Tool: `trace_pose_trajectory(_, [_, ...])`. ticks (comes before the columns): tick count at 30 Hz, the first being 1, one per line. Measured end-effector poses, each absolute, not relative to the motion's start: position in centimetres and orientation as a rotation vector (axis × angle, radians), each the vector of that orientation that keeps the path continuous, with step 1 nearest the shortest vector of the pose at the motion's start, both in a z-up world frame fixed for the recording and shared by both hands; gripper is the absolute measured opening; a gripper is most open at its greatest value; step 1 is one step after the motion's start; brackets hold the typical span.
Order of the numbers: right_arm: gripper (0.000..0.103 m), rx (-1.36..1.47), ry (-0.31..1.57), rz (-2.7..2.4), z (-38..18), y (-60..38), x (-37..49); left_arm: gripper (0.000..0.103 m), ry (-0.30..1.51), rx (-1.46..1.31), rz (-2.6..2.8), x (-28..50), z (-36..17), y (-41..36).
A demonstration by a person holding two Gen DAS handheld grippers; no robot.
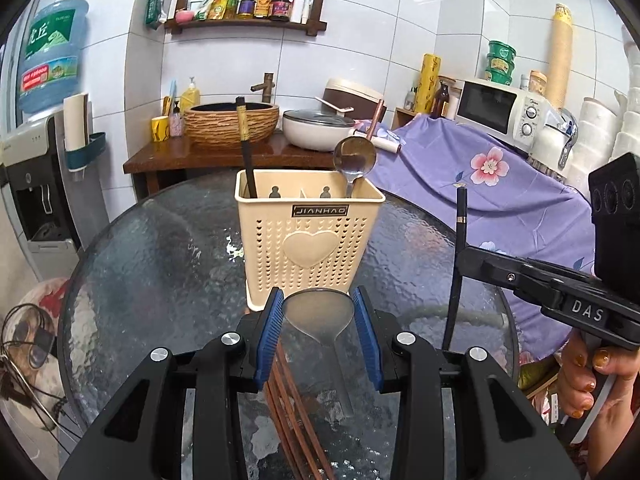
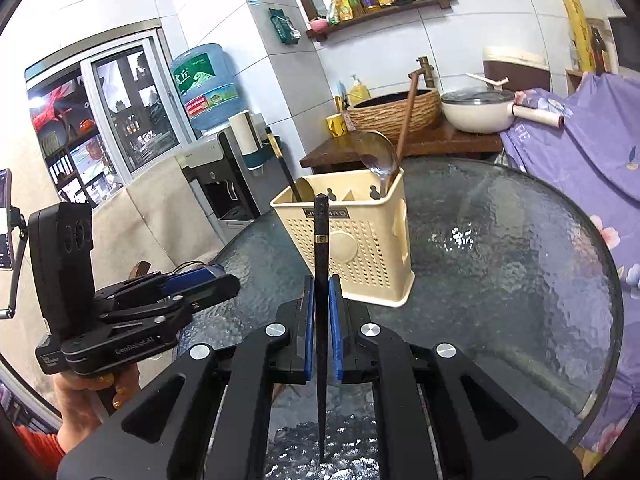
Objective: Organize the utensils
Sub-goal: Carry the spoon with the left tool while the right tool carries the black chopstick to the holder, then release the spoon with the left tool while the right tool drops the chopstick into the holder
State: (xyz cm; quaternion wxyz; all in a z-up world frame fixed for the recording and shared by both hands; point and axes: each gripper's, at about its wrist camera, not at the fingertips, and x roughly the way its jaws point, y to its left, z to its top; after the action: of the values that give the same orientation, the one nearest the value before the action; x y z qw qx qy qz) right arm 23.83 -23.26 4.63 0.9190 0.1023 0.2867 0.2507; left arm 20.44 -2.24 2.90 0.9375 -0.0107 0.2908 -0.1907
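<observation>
Round glass tabletop (image 1: 152, 264) fills my lower frame. Cream caddy (image 1: 308, 240) at centre of left view, partly loaded: black chopstick (image 1: 246, 148) upper left compartment, metal spoon (image 1: 354, 158) and brown chopstick (image 1: 376, 118) upper right.

My right tongs (image 2: 321, 312) clamp second black chopstick (image 2: 321, 248) upright, centre of right view, in front of caddy, not yet in.

My left tongs (image 1: 318, 336) spread wide around translucent spoon (image 1: 318, 312), pads beside bowl; contact unclear. Brown chopsticks (image 1: 288, 408) lie below.

I judge roughly half done.
</observation>
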Motion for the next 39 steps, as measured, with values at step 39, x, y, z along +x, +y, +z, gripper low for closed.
trace_pose_trajectory(39, [0.008, 0.110, 0.425, 0.346, 14.1, -20.4, 35.3, 0.035, 0.470, 0.022, -0.219, 32.2, 10.3, -2.9])
